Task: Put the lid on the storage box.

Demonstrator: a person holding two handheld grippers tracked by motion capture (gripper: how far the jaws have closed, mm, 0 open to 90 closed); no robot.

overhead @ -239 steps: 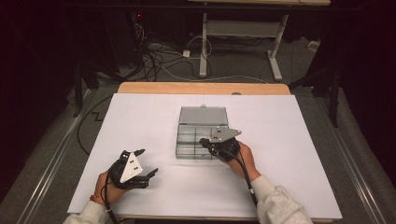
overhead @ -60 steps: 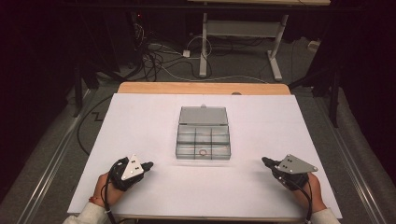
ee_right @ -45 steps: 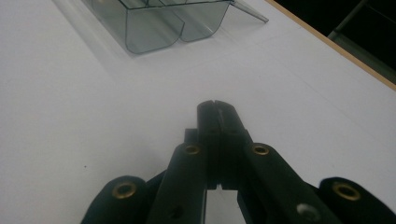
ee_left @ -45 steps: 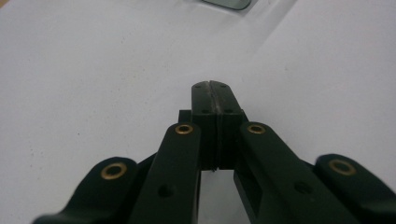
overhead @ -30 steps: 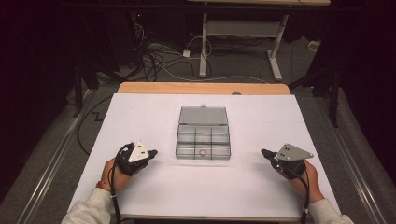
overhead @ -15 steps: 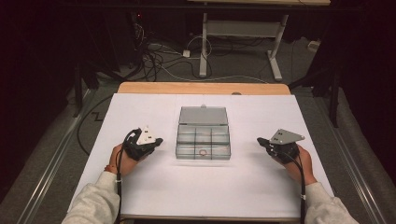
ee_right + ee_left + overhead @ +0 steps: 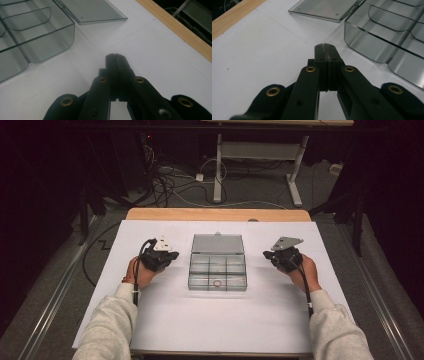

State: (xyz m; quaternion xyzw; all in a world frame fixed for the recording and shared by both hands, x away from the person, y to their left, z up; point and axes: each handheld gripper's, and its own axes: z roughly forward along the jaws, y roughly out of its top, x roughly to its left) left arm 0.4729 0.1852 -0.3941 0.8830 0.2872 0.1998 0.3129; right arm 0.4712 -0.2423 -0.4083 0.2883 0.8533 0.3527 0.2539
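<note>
We hold the left claw (image 7: 172,255) just beside the left wall of the clear compartment box (image 7: 218,271), and the right claw (image 7: 267,255) near its right wall, so the box lies between the two, on the white sheet (image 7: 200,320) that covers the tabletop (image 7: 215,214). Neither claw touches the box. Both point inward at it from opposite sides.

In the left gripper view our left claw (image 7: 327,47) has its jaws pressed together with nothing between them; the box (image 7: 372,47) stands ahead and to the right, its near curved wall a short way off from the tips, and its lid (image 7: 324,10) lies open flat on the sheet beyond.

In the right gripper view our right claw (image 7: 114,57) is likewise closed and empty; the box (image 7: 37,37) sits ahead and to the left, apart from the tips, with the open lid (image 7: 92,11) stretched out behind it.

From the high view the lid (image 7: 218,243) folds back on the far side, and a small ring (image 7: 218,283) rests in the near middle compartment.
</note>
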